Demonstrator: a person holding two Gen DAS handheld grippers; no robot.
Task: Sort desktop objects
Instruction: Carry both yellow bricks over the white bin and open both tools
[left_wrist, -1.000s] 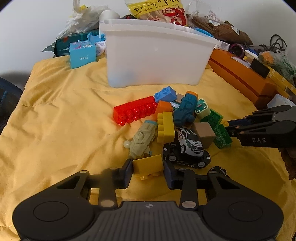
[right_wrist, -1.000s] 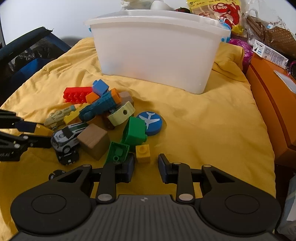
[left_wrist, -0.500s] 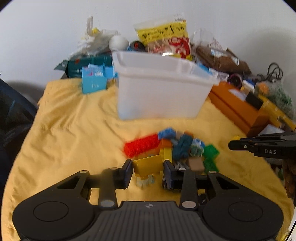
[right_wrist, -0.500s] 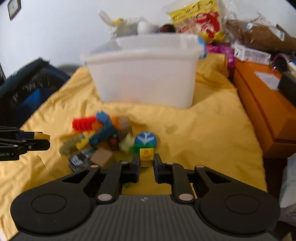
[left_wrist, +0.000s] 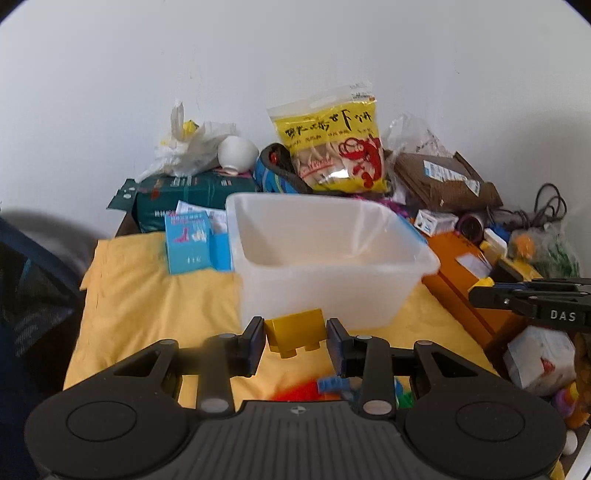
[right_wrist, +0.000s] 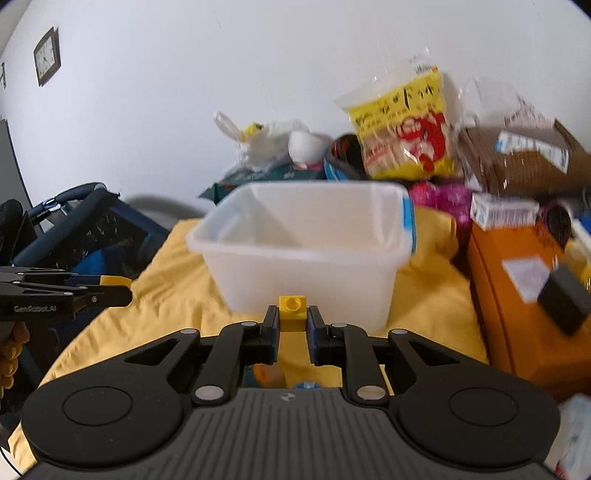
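My left gripper (left_wrist: 295, 334) is shut on a large yellow toy brick (left_wrist: 295, 328) and holds it in the air, just before the near wall of the white plastic bin (left_wrist: 325, 284). My right gripper (right_wrist: 292, 321) is shut on a small yellow one-stud brick (right_wrist: 292, 308), also raised in front of the bin (right_wrist: 306, 273). Each gripper shows side-on in the other's view: the right gripper (left_wrist: 480, 293) at right, the left gripper (right_wrist: 122, 290) at left. The bin's visible inside looks empty. The toy pile (left_wrist: 325, 387) lies low, mostly hidden behind the gripper body.
The yellow cloth (left_wrist: 155, 306) covers the table. Orange boxes (right_wrist: 517, 302) stand to the right of the bin. A blue carton (left_wrist: 188, 243), a snack bag (left_wrist: 332, 144) and packets crowd the back. A dark chair (right_wrist: 85, 229) is at left.
Both grippers closed on their yellow bricks, lifted them off the cloth and rose toward the bin. The toy pile dropped out of sight below.
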